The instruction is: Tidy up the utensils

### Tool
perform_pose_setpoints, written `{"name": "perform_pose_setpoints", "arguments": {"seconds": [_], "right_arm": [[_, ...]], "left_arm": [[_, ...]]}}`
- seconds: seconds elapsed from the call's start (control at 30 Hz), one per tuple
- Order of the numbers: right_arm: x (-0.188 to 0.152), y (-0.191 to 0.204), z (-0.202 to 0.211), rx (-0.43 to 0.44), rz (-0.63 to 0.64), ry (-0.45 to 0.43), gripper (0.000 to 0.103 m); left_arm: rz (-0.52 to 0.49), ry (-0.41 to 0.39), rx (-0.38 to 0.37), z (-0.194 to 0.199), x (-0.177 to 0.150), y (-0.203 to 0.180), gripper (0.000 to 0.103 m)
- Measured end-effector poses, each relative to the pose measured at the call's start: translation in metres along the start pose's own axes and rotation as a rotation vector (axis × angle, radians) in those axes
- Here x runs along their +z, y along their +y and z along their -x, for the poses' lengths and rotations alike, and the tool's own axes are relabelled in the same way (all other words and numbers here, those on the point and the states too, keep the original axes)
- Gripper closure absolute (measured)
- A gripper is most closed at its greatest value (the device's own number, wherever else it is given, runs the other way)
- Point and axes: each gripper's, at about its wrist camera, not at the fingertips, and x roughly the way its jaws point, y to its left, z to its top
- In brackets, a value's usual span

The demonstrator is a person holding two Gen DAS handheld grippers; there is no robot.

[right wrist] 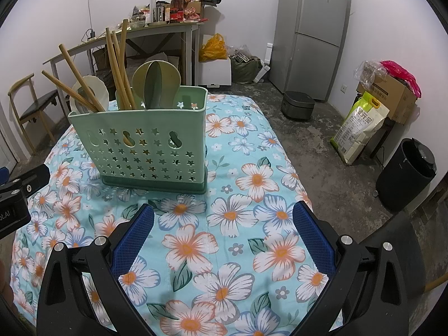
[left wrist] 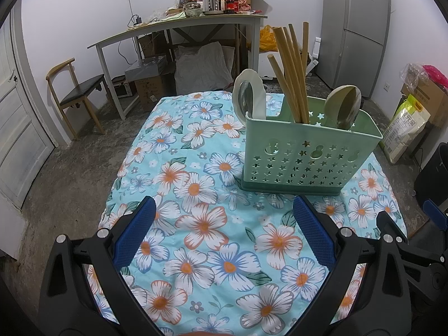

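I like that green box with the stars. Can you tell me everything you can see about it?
The green box is a pale green utensil holder that looks like plastic, with star-shaped and gourd-shaped holes cut in its front wall. It stands upright on a darker green base on the flowered cloth. Inside stand wooden chopsticks, leaning at angles, plus a white spoon at one end and a beige spoon at the other. Neither gripper touches it.

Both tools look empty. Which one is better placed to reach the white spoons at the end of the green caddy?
Left, probably. The white spoons stand at the green caddy's left end, nearer the open left tool. The open right tool faces the opposite end.
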Motion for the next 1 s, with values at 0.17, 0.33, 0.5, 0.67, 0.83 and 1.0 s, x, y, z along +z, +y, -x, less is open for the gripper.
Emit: {"name": "perform_pose_setpoints", "arguments": {"seconds": [0.17, 0.33, 0.5, 0.67, 0.83, 1.0], "right_arm": [[0.0, 0.0, 0.0008, 0.0, 0.0, -0.001, 0.007], [-0.0001, 0.0, 0.0013, 0.001, 0.0, 0.0, 0.007], [0.0001, 0.0001, 0.0014, 0.002, 0.0, 0.0, 0.007], [0.0002, 0.0004, 0.001, 0.001, 0.0, 0.0, 0.007], [0.0, 0.0004, 0.0011, 0.002, 0.001, 0.001, 0.007], [-0.0001, 0.0024, 0.0019, 0.005, 0.007, -0.002, 0.007]], "left_arm": [[-0.001, 0.0, 0.0, 0.0, 0.0, 0.0001, 0.008], [0.0, 0.0, 0.0, -0.0001, 0.0001, 0.0004, 0.008], [0.001, -0.001, 0.0, -0.0001, -0.0006, 0.0004, 0.009], [0.001, 0.0, 0.0, -0.0001, -0.0004, 0.0007, 0.009], [0.0, 0.001, -0.001, -0.0003, -0.0009, 0.0005, 0.009], [0.0, -0.001, 0.0, 0.0001, -0.0001, 0.001, 0.008]]}}
